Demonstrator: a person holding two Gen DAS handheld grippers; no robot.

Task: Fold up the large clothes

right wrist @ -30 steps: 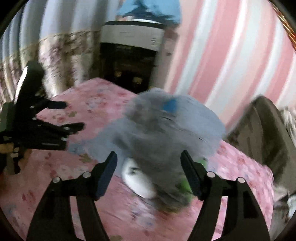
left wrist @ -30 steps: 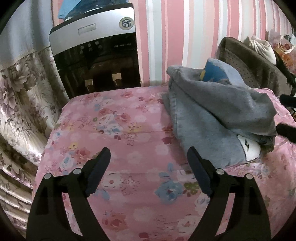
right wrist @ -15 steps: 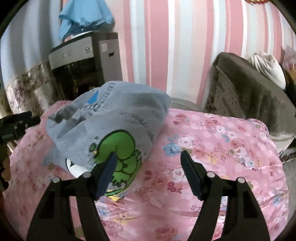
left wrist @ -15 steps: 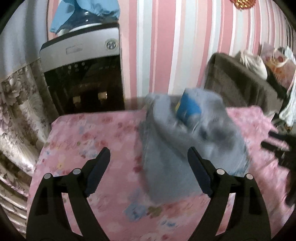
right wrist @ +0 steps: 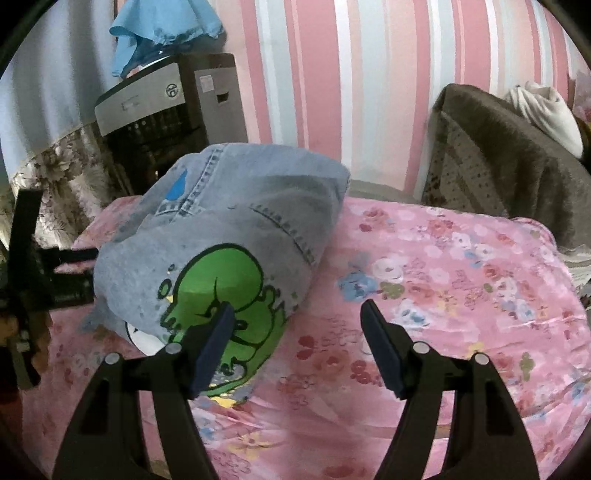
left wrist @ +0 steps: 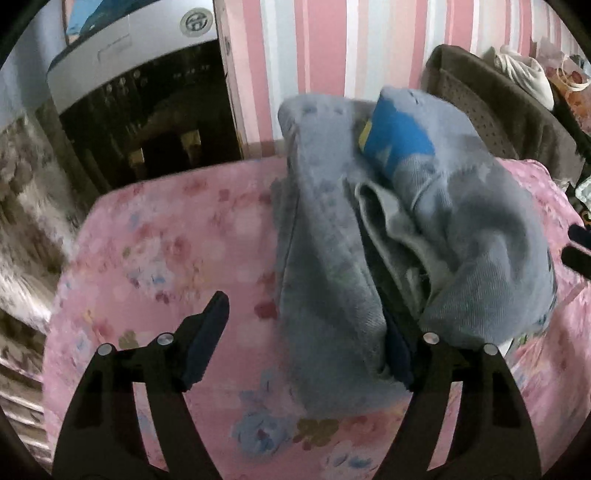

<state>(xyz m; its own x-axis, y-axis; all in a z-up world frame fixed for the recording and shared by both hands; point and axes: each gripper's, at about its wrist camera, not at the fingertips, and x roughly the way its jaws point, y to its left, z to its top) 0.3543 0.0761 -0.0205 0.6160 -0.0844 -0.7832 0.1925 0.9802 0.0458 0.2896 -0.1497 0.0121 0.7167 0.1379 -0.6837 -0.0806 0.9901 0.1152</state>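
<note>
A bunched grey-blue denim garment (left wrist: 332,258) with a blue patch lies heaped on the pink flowered bedspread (left wrist: 166,258). In the right wrist view the garment (right wrist: 240,229) shows a green cartoon print. My left gripper (left wrist: 306,332) is open, its right finger tucked in a fold of the denim, its left finger over bare bedspread. My right gripper (right wrist: 299,339) is open, its left finger over the green print, its right finger over the bedspread (right wrist: 461,295). The left gripper (right wrist: 44,273) shows at the garment's far left side.
A black and silver appliance (left wrist: 147,110) stands behind the bed against the striped wall, with a blue cloth (right wrist: 166,26) on top. A brown covered chair (right wrist: 498,166) with a white bundle stands at the back right. A flowered curtain (left wrist: 26,203) hangs left.
My left gripper has moved forward onto the garment, its right finger now in a fold. My right gripper has come closer to the green print. The garment has shifted little.
</note>
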